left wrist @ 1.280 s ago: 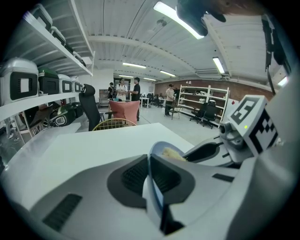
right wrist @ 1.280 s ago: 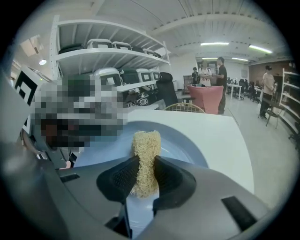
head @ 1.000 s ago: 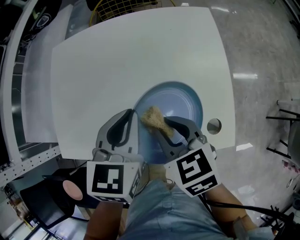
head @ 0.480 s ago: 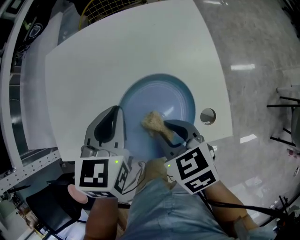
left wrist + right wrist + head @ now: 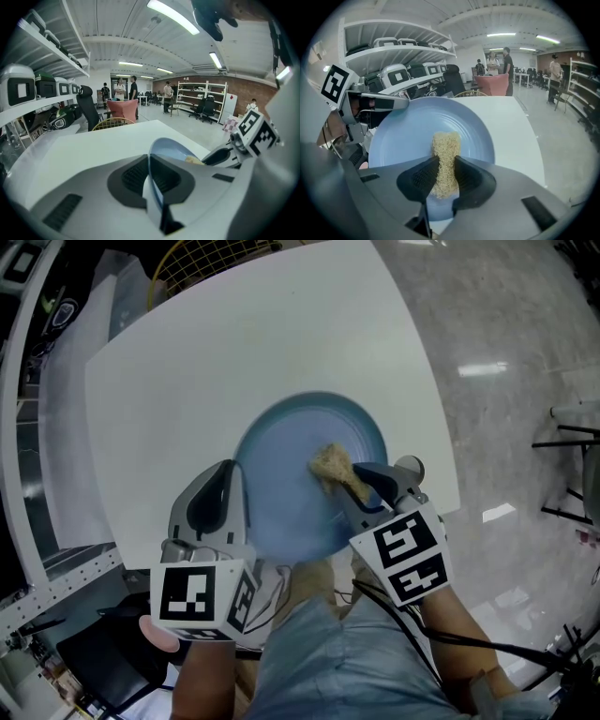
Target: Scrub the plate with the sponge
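The stiff, likely slippery plate (image 5: 281,474) is clamped by its rim in the left gripper (image 5: 151,180); the soft, light sponge (image 5: 446,146) is pinched midway in the right gripper (image 5: 442,177).

At table (image 5: 234,343) near edge, plate (image 5: 295,442) is held by its L rim betw. L gripper (image 5: 232,488) jaws. On plate's R half, sponge (image 5: 328,463) is laid, pinched in R gripper (image 5: 354,479).

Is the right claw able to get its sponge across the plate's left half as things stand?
Probably yes: the plate lies bare beyond the sponge that the right claw holds; the left claw grips only its rim.
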`<action>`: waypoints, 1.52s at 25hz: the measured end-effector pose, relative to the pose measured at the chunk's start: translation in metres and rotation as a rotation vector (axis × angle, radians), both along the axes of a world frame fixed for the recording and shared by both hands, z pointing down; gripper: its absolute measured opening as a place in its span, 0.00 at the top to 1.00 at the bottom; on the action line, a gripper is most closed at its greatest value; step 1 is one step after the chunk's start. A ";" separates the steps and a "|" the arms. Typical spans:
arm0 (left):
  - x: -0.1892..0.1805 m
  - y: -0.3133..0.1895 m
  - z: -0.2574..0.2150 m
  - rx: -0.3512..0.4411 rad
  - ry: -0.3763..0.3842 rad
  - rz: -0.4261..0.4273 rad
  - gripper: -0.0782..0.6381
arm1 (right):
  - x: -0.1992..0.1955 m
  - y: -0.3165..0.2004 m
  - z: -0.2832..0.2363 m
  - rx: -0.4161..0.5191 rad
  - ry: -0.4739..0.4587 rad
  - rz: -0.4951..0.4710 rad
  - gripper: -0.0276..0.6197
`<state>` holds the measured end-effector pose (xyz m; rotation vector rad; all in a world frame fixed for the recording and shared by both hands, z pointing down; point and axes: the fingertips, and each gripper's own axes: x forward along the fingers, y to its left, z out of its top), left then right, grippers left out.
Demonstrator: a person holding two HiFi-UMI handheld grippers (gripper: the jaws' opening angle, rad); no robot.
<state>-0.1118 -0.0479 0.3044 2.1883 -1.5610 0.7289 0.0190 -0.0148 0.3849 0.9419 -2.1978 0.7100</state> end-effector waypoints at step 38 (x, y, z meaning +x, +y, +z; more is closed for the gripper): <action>-0.030 -0.050 0.077 -0.058 0.081 0.026 0.86 | -0.070 -0.027 -0.023 0.043 -0.110 -0.066 0.79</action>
